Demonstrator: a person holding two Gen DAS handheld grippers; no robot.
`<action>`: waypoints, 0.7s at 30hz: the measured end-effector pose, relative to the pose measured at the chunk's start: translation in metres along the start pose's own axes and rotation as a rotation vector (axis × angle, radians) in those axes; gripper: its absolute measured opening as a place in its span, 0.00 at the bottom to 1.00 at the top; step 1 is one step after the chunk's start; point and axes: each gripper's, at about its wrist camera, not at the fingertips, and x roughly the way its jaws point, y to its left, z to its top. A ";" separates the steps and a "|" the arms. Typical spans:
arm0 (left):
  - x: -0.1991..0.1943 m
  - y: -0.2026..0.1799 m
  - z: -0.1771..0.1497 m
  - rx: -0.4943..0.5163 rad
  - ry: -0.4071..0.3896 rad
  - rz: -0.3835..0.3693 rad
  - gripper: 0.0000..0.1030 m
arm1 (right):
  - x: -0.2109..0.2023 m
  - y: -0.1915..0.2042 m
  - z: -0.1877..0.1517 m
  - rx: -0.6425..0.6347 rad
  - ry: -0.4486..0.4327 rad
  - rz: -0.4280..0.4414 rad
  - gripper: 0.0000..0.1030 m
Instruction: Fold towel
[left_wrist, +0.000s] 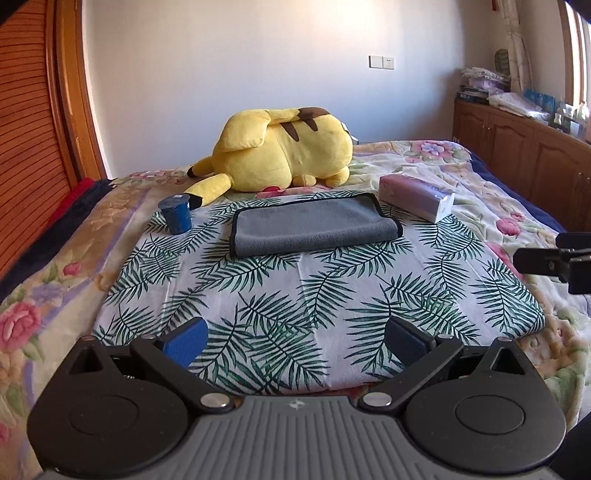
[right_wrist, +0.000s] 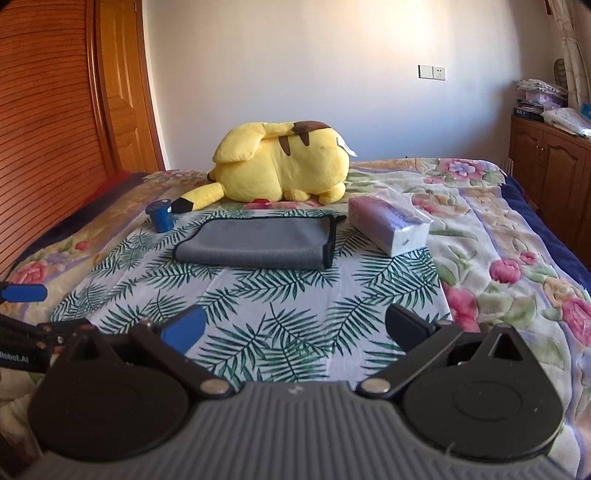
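At 12 o'clock, towel (left_wrist: 314, 225) seemingly folded once; left gripper (left_wrist: 295, 338), right gripper (right_wrist: 295, 328) wide open, empty; pinch near corners together.

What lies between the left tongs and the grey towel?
Only bare leaf-print cloth lies between the open left tongs and the grey towel, as the left wrist view shows.

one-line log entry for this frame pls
towel: folded once, on leaf-print cloth | left gripper: open, empty, clear of towel | right gripper: open, empty, clear of towel
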 end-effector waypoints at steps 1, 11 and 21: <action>-0.001 0.000 -0.002 -0.005 0.000 0.002 1.00 | -0.001 0.001 -0.002 -0.001 0.002 0.000 1.00; -0.014 0.008 -0.019 -0.067 -0.019 0.019 1.00 | -0.012 0.011 -0.014 -0.026 -0.010 -0.005 1.00; -0.010 0.007 -0.026 -0.056 -0.044 0.057 1.00 | -0.009 0.013 -0.023 -0.058 -0.029 -0.031 1.00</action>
